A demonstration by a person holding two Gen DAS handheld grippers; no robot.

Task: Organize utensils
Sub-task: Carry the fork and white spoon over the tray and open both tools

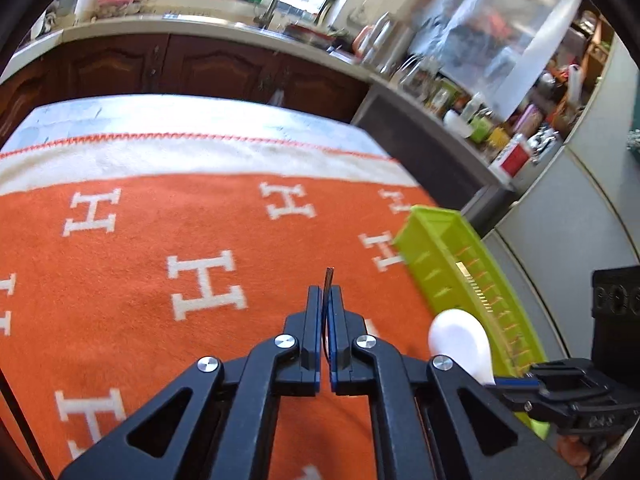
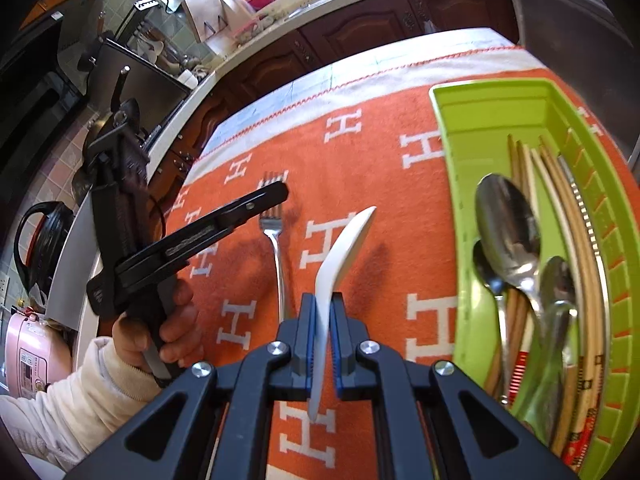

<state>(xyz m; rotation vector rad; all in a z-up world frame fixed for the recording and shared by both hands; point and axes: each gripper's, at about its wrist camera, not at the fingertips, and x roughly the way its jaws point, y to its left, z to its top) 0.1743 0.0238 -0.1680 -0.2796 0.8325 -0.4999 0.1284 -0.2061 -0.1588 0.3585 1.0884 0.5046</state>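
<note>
White plastic spoon (image 2: pixel 344 248) – right gripper (image 2: pixel 323 300) jaws clamped | left gripper (image 1: pixel 325 290) jaws pinch thin fork (image 2: pixel 276 236) handle

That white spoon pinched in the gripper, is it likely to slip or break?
The white spoon looks glossy and smooth, so it may be slippery; the right gripper pinches only its thin curved handle. It holds its shape while held, so probably stiff. If ceramic, it could chip when dropped among the metal spoons in the green tray.
</note>
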